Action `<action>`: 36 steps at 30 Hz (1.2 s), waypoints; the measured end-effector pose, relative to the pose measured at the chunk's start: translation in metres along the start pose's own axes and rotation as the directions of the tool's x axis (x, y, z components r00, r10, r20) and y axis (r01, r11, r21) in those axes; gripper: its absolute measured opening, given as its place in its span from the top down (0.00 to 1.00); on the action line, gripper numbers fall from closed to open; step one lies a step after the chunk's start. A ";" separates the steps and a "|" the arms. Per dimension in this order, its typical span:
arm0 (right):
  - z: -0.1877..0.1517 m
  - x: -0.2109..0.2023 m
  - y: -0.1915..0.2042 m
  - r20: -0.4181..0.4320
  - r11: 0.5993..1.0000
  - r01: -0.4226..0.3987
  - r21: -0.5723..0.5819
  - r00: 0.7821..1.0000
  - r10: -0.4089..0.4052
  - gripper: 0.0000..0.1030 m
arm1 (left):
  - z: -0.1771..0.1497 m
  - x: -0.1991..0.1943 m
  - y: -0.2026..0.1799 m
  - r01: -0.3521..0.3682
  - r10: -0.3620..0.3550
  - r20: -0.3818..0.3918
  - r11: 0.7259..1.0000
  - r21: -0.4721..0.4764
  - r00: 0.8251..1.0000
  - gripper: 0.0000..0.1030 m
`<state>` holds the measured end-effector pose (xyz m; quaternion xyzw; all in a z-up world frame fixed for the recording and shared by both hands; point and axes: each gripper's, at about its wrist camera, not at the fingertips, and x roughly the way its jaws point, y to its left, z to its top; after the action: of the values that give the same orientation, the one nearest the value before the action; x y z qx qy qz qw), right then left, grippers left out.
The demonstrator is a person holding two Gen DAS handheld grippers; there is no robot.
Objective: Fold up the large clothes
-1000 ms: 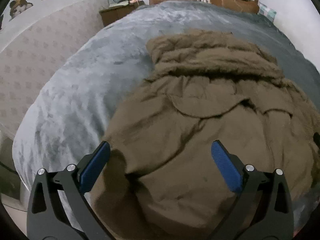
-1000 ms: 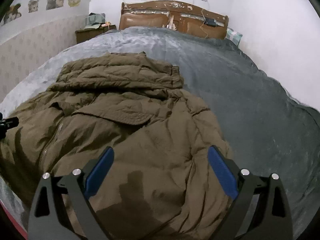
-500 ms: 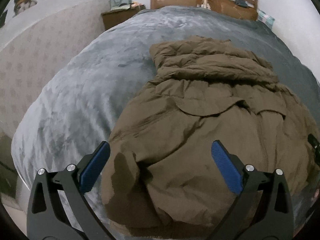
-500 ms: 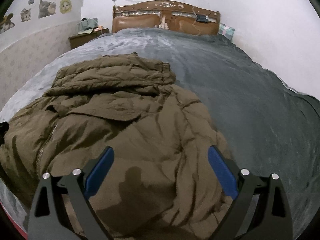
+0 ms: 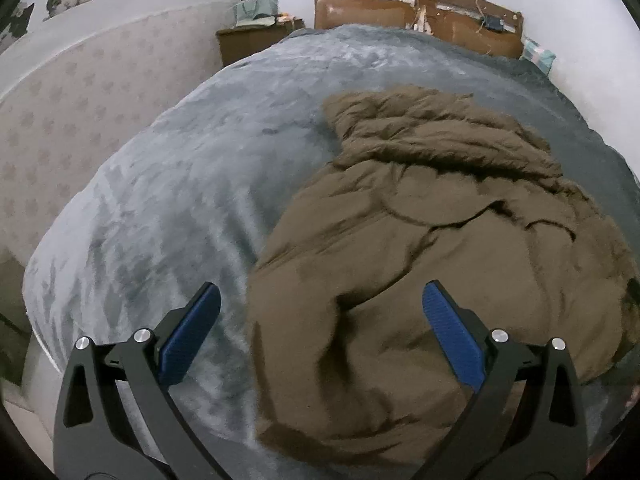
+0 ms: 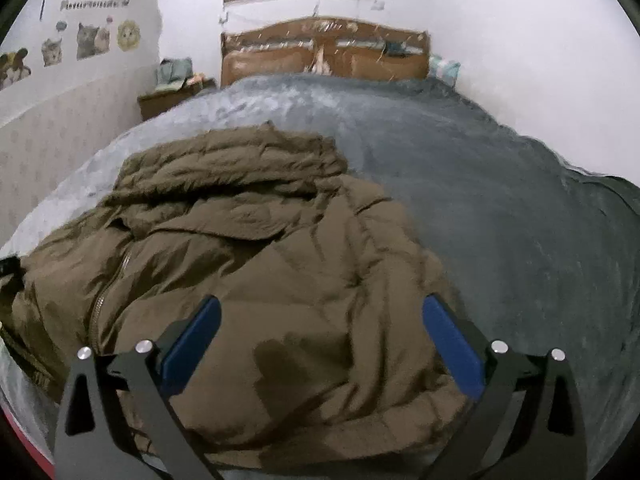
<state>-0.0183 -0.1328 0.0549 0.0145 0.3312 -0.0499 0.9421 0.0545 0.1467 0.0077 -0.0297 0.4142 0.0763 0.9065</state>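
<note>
A large olive-brown padded jacket (image 5: pixel 448 264) lies folded in a thick bundle on the grey bed cover (image 5: pixel 168 200), its quilted hood end toward the headboard. It also shows in the right wrist view (image 6: pixel 256 264), with its zipper at the left. My left gripper (image 5: pixel 320 320) is open and empty, held above the jacket's near left corner. My right gripper (image 6: pixel 320 324) is open and empty, held above the jacket's near right part. Neither touches the cloth.
The grey bed cover (image 6: pixel 500 208) stretches bare to the right of the jacket. A wooden headboard (image 6: pixel 324 56) stands at the far end, a brown nightstand (image 5: pixel 256 40) with clutter at the far left. A wall (image 5: pixel 52 112) runs along the bed's left side.
Both grippers have pulled back and up from the jacket, staying open. More of the bed and room shows now. The jacket lies as it did.
</note>
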 end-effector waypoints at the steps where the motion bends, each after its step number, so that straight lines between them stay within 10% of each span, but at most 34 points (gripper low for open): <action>1: -0.002 -0.004 -0.004 0.016 1.000 0.013 0.007 1.000 -0.013 0.02 | -0.002 0.000 0.003 0.001 -0.001 -0.004 1.000 -0.004 1.000 0.03; 14: -0.036 0.003 -0.049 -0.089 0.990 0.133 0.050 0.988 -0.128 0.02 | -0.040 0.042 0.008 0.035 -0.038 -0.130 0.999 -0.022 0.991 0.03; 24: -0.047 0.022 -0.060 -0.192 0.995 0.032 0.099 0.981 -0.012 0.03 | -0.039 0.031 0.006 0.002 0.003 -0.106 0.999 0.041 0.994 0.03; 33: -0.049 0.042 -0.047 -0.232 0.995 -0.070 0.070 0.969 0.084 0.61 | -0.035 0.026 0.014 -0.026 0.028 -0.074 0.999 0.024 0.997 0.03; 36: -0.050 0.044 -0.046 -0.241 0.995 -0.086 0.044 0.966 0.094 0.62 | -0.037 0.030 0.022 -0.008 0.008 -0.082 1.000 -0.004 0.997 0.03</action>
<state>-0.0198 -0.1788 -0.0113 0.0511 0.4419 -0.0106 0.8956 0.0420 0.1677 -0.0390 -0.0334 0.4512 0.0795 0.8883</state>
